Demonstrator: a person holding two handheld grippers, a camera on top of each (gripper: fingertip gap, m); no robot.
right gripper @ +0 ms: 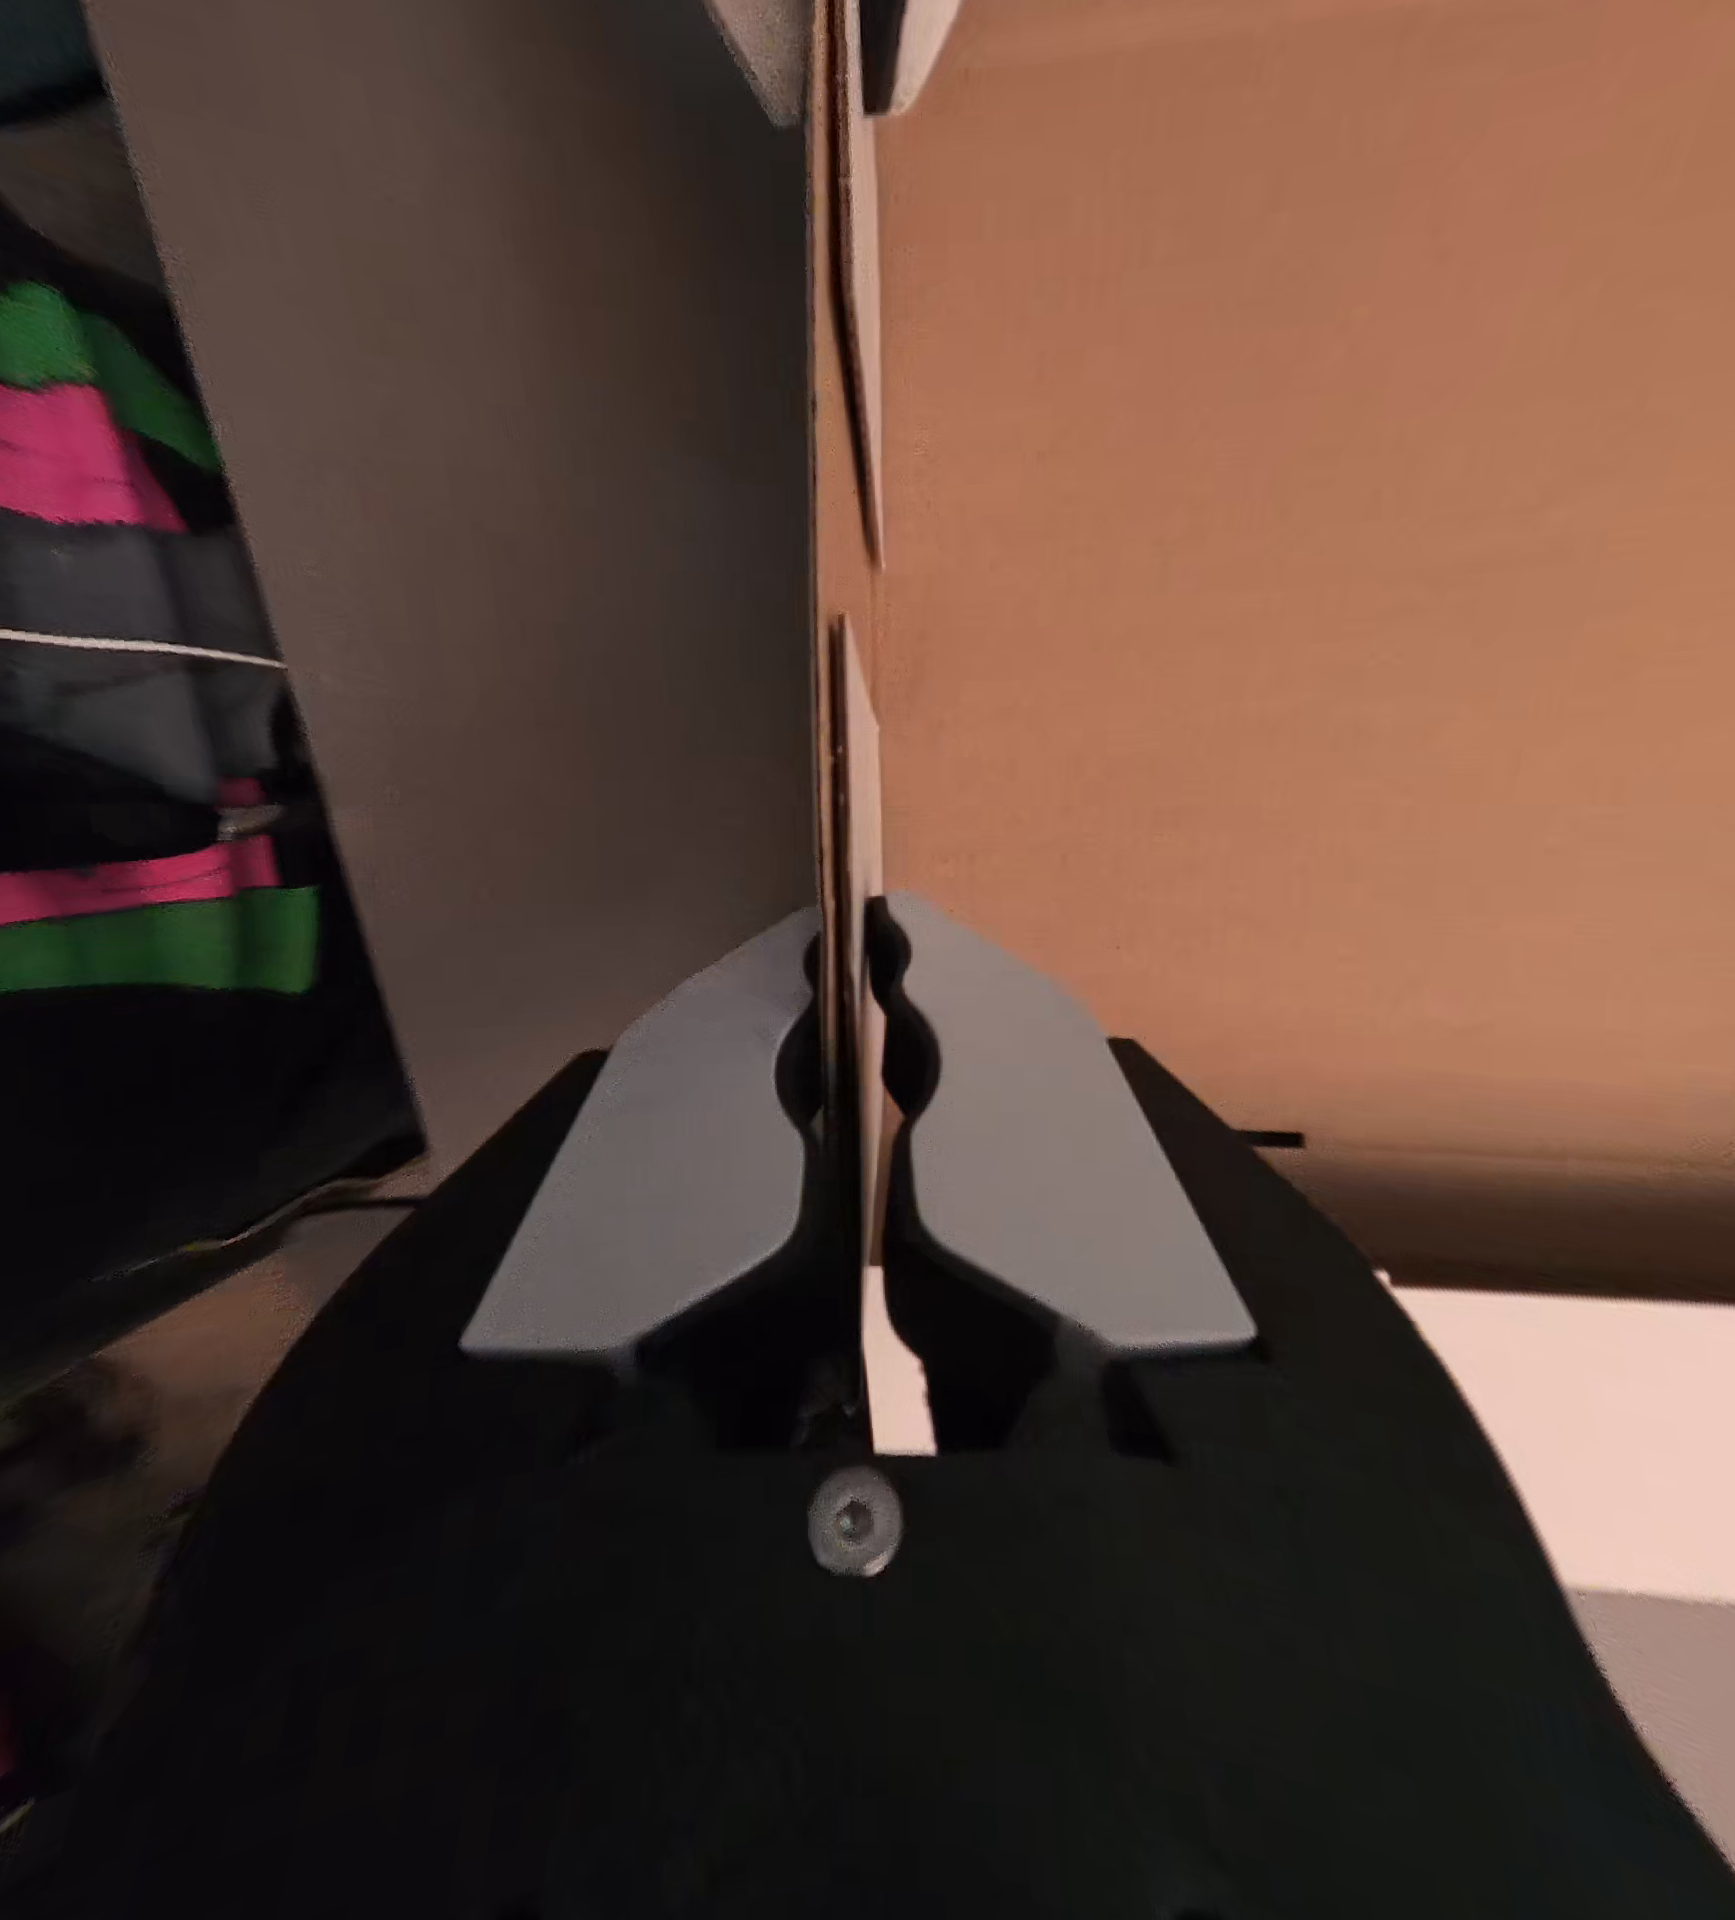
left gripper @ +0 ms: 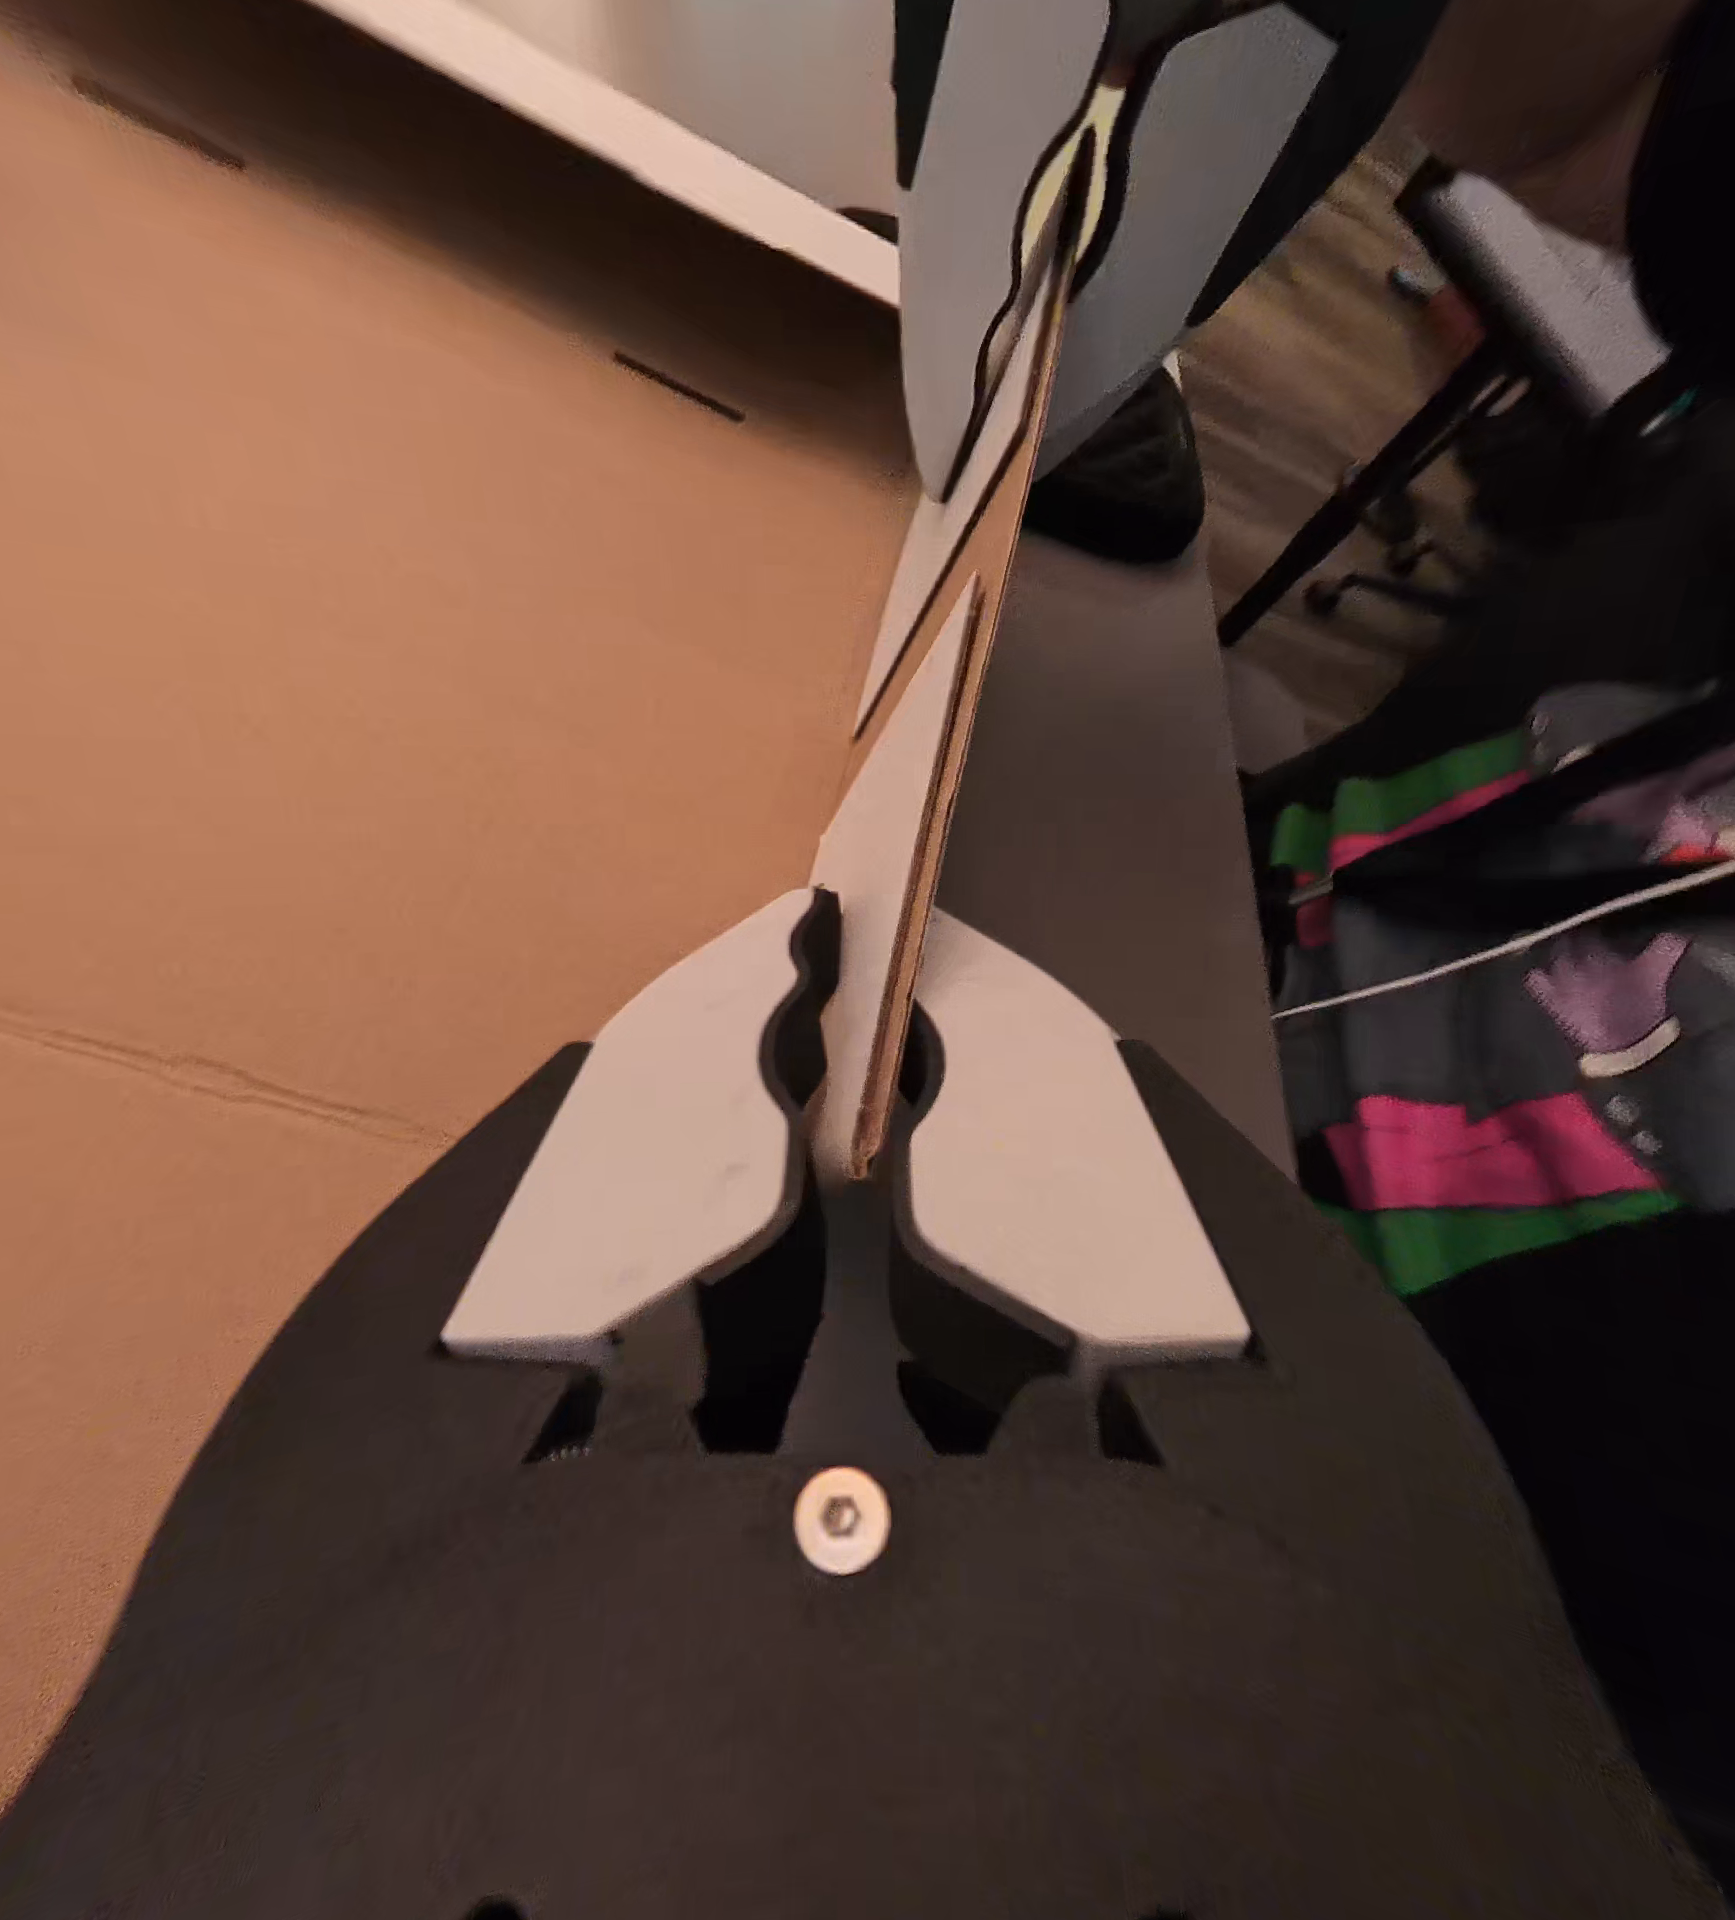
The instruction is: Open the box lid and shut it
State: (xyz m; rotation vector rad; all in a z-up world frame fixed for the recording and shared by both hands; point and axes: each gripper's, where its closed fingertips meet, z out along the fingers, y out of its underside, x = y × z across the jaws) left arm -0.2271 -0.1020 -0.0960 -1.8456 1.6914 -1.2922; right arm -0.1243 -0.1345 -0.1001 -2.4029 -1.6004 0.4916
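The cardboard box lid (left gripper: pixel 323 623) is raised, and its brown inner face fills the left of the left wrist view and the right of the right wrist view (right gripper: pixel 1362 623). Its thin front flap (left gripper: pixel 946 727) runs edge-on between both grippers. My left gripper (left gripper: pixel 868 914) is shut on the near end of the flap. My right gripper (left gripper: pixel 1014 436) grips the same flap farther along. In the right wrist view my right gripper (right gripper: pixel 847 914) is shut on the flap edge (right gripper: pixel 847 416), and the left gripper (right gripper: pixel 842 62) shows at the top.
A white part of the box (left gripper: pixel 634 135) shows behind the lid, also at the lower right of the right wrist view (right gripper: pixel 1569 1455). A grey surface (left gripper: pixel 1133 831) lies beside the flap. Beyond its edge are green and pink cloth (left gripper: pixel 1465 1143) and black chair legs (left gripper: pixel 1362 499).
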